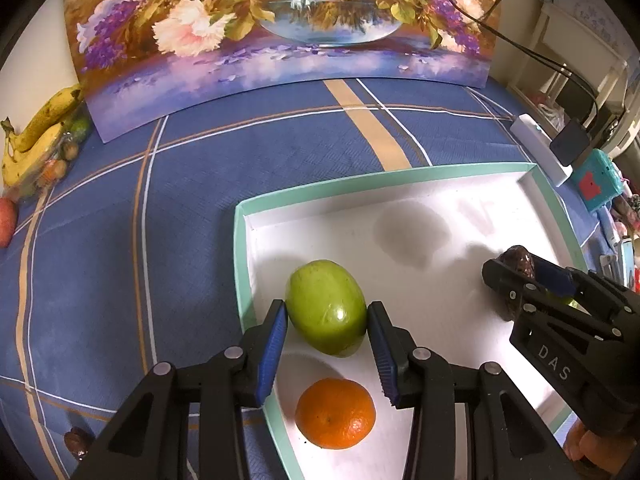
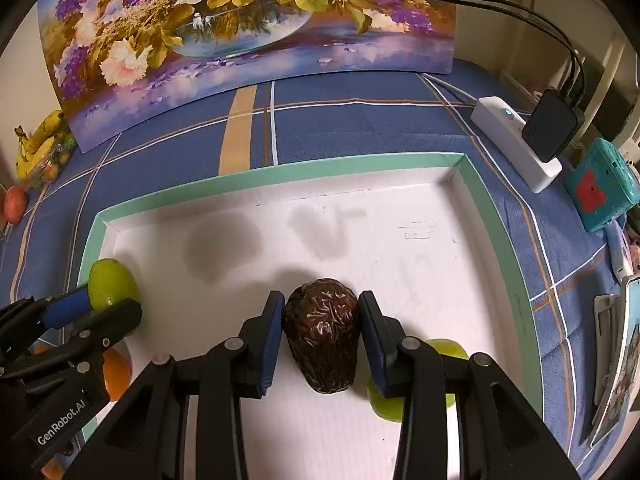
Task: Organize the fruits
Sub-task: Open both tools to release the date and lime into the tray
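My left gripper (image 1: 327,307) is shut on a green oval fruit (image 1: 320,296) over the near-left corner of a white tray with a mint rim (image 1: 240,240). An orange (image 1: 335,413) lies on the tray floor just below it. My right gripper (image 2: 321,298) is shut on a dark brown wrinkled fruit (image 2: 322,344) above the tray's middle (image 2: 400,240). A second green fruit (image 2: 448,350) lies on the tray, partly hidden behind the right finger. Each camera sees the other gripper: the right gripper (image 1: 526,276) at the tray's right, the left gripper (image 2: 100,306) at its left.
The tray lies on a blue checked cloth (image 1: 120,260). Bananas (image 1: 36,136) and a red fruit (image 1: 6,220) lie at the far left, and a small brown fruit (image 1: 76,442) sits near left. A flower painting (image 1: 280,20) stands behind. A white power strip (image 2: 516,140) and teal box (image 2: 600,192) lie right.
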{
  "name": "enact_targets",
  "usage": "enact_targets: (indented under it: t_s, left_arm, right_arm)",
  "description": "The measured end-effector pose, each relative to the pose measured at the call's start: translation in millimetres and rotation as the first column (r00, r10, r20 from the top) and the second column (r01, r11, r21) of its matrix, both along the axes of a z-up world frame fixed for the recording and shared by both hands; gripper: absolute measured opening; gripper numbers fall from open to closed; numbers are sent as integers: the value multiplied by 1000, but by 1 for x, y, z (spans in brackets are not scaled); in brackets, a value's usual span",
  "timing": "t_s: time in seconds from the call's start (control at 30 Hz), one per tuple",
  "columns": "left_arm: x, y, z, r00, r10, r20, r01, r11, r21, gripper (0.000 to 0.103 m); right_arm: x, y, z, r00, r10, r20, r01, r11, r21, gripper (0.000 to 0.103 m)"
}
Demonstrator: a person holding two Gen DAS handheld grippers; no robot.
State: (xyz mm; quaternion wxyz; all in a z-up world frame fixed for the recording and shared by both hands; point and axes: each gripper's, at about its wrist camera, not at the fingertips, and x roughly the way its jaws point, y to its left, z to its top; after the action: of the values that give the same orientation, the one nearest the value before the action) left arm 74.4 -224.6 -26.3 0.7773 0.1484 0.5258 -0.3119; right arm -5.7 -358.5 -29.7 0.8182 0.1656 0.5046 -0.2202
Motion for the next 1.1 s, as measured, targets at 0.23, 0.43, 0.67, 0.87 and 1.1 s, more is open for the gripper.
enact_targets:
  t_s: [0.23,0.43,0.67,0.87,1.1]
  left_arm:
    - [-1,0,6,1000,-7,-2,7,1000,-12,47]
    - [-3,1,17,1000,-10,17,11,1000,-21,51]
    - [-1,7,36,1000,-1,27,3,999,-51,52]
    - [3,18,55,999,27,47,-24,997,-77,53]
    - [16,42,64,992,120,41,-116,988,-97,55]
  right_arm:
    - [-1,1,-1,1000,-2,-6,2,1000,10,40]
    - [-3,-1,7,1000,-4,-7,4,1000,-3,50]
    - [-9,0,36,999,-3,34,5,999,-45,50]
    - [-16,0,56,998,-11,67,15,998,-58,50]
    - [-21,-1,60,998,-21,59,24,998,-58,50]
